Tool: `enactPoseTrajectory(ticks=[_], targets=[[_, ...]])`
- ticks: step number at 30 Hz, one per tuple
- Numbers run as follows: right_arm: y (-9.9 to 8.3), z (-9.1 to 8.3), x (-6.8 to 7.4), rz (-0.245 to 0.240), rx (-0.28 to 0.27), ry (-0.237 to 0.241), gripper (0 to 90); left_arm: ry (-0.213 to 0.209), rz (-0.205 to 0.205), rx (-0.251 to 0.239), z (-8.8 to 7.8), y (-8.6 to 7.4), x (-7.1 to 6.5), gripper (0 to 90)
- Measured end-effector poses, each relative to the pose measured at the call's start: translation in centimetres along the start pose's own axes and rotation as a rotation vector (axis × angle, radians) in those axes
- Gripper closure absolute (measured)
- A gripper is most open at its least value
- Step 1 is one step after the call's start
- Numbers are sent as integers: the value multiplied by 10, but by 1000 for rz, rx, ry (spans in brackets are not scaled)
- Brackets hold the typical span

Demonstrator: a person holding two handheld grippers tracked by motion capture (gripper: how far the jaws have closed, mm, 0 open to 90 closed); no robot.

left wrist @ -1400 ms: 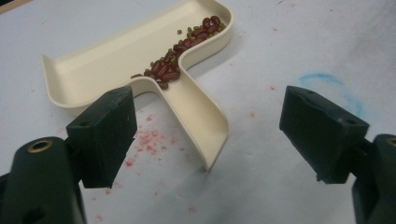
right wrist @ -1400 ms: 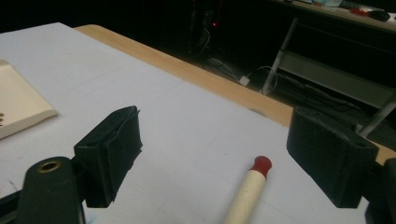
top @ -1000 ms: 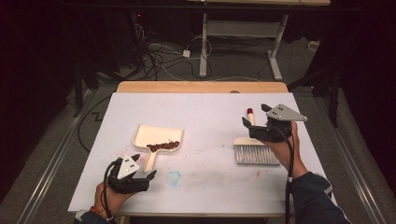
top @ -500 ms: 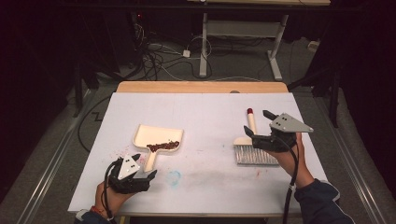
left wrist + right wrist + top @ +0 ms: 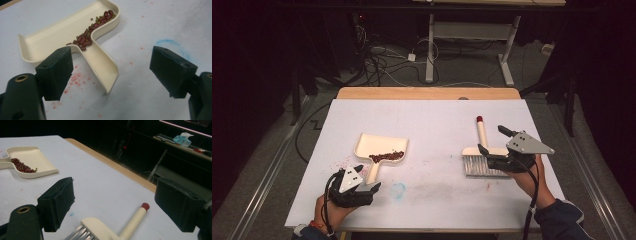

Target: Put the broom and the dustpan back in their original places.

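- Beans point(image 5: 387, 156) lie swept into the dustpan point(image 5: 382, 148); both tools rest free
- Left gripper point(image 5: 373, 187), jaws apart, at dustpan's handle
- Right gripper point(image 5: 493, 141) gapes beside the brush point(image 5: 482, 155), well right of the dustpan
- Next, likely: clamp the dustpan handle

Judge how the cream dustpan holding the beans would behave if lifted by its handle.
The dustpan looks like rigid moulded plastic, so probably stiff and light. Its beans lie loose by the handle, so tilting would likely make them roll. The smooth handle may slip between the jaws.

table point(image 5: 432, 120) lit bright from above, surroundings dark; near jaws slightly soft.
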State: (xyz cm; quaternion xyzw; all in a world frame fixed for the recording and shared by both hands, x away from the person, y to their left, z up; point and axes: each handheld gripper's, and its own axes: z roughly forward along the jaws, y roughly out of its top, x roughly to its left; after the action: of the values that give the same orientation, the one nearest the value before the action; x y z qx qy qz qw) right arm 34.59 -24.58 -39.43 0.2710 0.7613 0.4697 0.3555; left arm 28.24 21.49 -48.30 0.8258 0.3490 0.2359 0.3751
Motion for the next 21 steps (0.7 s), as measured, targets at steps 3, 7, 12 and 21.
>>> enactPoseTrajectory(ticks=[3,7,12,21], targets=[[-5,-3,0,-9,5,-4,164,-1,-1,1,0,0,0,188],[-12,-9,0,-24,3,-1,164,1,-4,1,0,0,0,188],[-19,-15,0,-25,-3,10,167,1,11,8,1,1,-1,188],[-37,-24,2,-45,1,20,174,2,19,12,2,2,-1,189]])
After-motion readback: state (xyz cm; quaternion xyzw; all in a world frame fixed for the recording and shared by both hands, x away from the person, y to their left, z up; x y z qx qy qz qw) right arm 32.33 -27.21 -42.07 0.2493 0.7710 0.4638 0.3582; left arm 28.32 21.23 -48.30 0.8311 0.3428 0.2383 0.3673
